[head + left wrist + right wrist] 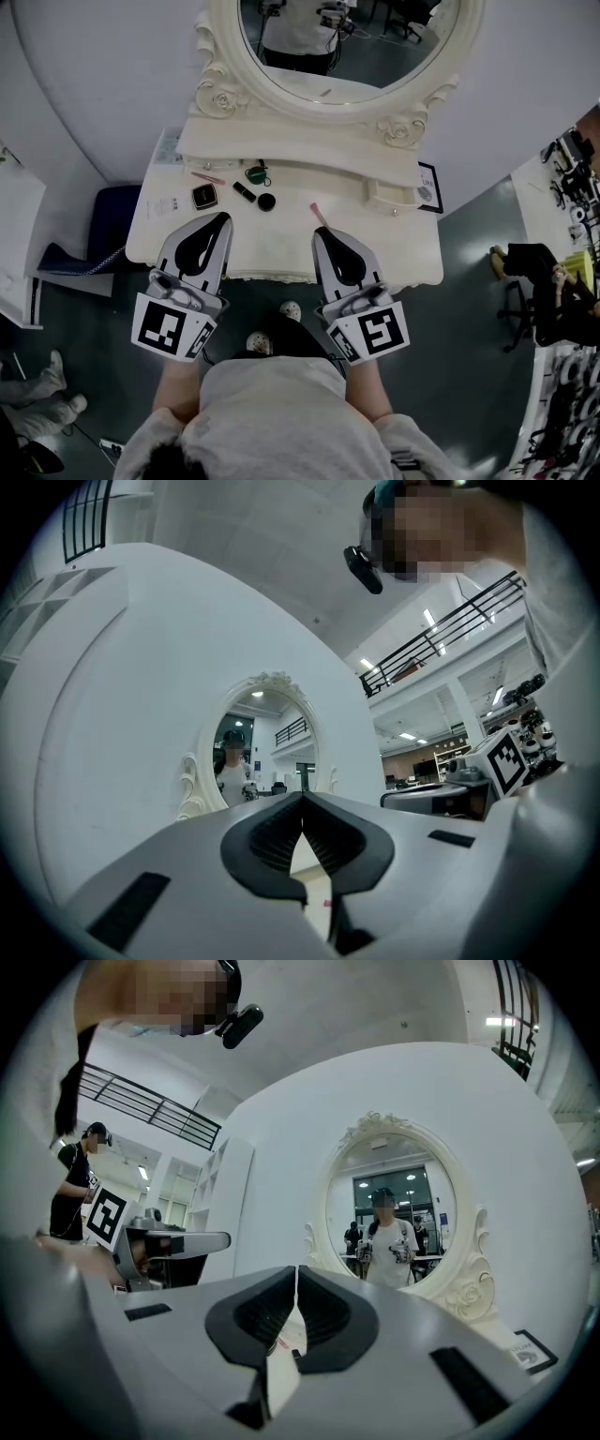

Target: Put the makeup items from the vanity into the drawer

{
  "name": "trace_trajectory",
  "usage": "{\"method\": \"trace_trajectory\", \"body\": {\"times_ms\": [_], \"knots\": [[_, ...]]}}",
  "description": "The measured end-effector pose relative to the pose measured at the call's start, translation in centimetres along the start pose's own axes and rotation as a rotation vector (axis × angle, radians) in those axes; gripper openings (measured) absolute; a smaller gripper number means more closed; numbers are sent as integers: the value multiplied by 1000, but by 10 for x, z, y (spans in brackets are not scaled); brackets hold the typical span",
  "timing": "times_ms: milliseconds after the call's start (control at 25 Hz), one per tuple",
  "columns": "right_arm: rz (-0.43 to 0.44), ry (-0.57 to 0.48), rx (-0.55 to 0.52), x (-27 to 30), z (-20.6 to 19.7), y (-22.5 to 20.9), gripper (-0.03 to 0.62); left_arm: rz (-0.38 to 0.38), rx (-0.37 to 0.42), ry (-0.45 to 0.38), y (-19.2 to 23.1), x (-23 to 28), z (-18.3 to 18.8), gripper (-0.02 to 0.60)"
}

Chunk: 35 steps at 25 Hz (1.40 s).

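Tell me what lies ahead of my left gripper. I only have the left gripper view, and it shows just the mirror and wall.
Observer: In the head view, a square compact lies just beyond the tips of the left gripper, slightly to their left.
Operator: Is anything near the other gripper?
Observer: A pink stick lies right at the tips of the right gripper.
Operator: Is that gripper holding anything?
Observer: No. The right gripper view shows its jaws together with nothing between them.
Operator: Where is the drawer?
Observer: A small drawer with a knob sits further back, to the right of the right gripper.
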State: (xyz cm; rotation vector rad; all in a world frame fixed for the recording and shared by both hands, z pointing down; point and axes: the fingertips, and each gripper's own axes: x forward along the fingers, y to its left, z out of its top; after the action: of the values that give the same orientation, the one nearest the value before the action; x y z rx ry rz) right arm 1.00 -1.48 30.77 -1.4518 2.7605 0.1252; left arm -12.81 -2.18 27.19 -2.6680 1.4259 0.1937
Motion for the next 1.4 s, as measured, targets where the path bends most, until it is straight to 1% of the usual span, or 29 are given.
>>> {"method": "trace_trajectory", "body": {"times_ms": [280,520,720,880,1040,1080,1160,1240,1400], "knots": [[40,7,15,29,-8,-22,25,18,8,20,12,29,-11,15],[82,0,9,60,-5,-48,25,40,29,15,23,63,-10,15],[117,19,5,81,-14,-67,25,61,28,8,31,85,-14,15],[153,48,11,100,-24,-79,26,86,25,10,40,100,-18,15],[195,83,13,120,-38,-87,25,106,24,43,49,108,-29,15],[210,96,14,125,-42,-87,26,119,22,41,52,109,-30,15],[245,124,15,134,-53,-87,26,146,18,42,56,110,-32,15],[279,157,13,142,-66,-84,25,166,16,66,60,107,-39,15],[342,236,5,155,-94,-76,26,215,7,52,70,106,-43,15]]}}
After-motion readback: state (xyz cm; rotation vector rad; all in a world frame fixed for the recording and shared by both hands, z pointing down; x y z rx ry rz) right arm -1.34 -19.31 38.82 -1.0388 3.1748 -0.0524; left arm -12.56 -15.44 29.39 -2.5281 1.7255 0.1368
